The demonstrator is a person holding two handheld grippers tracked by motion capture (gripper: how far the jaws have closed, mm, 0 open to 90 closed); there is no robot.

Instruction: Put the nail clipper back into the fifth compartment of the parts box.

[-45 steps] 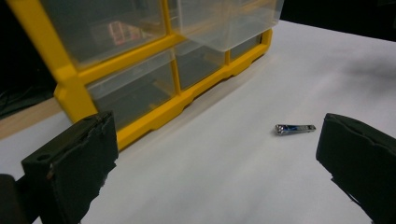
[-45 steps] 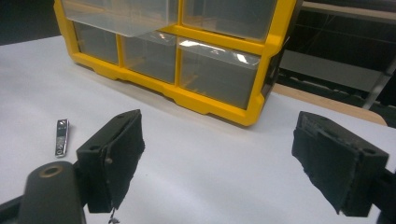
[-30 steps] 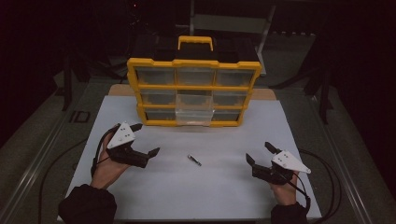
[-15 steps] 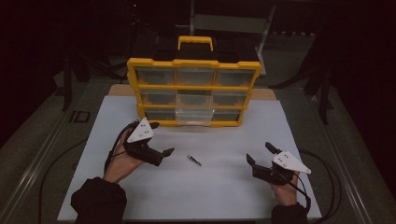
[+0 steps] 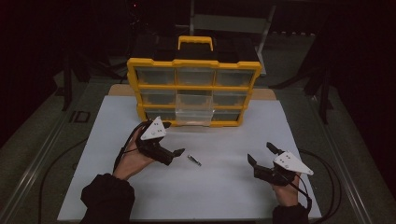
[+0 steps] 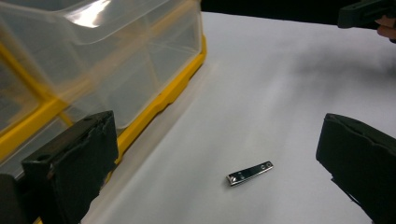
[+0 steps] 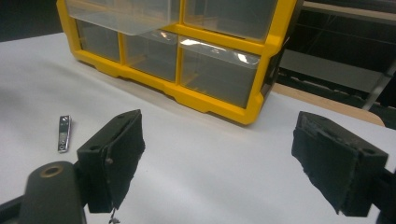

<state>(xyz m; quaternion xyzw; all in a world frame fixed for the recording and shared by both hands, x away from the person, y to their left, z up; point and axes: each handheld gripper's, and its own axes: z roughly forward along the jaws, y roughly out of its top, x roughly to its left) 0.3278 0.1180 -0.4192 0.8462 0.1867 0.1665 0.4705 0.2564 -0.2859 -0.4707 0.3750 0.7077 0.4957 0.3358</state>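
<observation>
A small metal nail clipper (image 5: 194, 160) (image 6: 250, 172) (image 7: 64, 133) lies flat on the white table. My left gripper (image 5: 173, 152) (image 6: 219, 163) stands open just left of it, jaws wide, with the clipper lying ahead between them and untouched. A yellow organizer (image 5: 194, 91) with clear drawers stands at the back; its middle drawer (image 5: 194, 111) (image 6: 116, 60) (image 7: 123, 14) is pulled out. My right gripper (image 5: 261, 156) (image 7: 217, 154) rests open at the right front of the table, nothing between its jaws.
The white table sheet (image 5: 224, 186) has bare room in front and to the right of the clipper. Cables (image 5: 322, 172) trail from both grippers. The organizer's black handle area and dark surroundings lie behind.
My left gripper has moved right and toward the organizer, closing in on the clipper. The right gripper has stayed where it was.
</observation>
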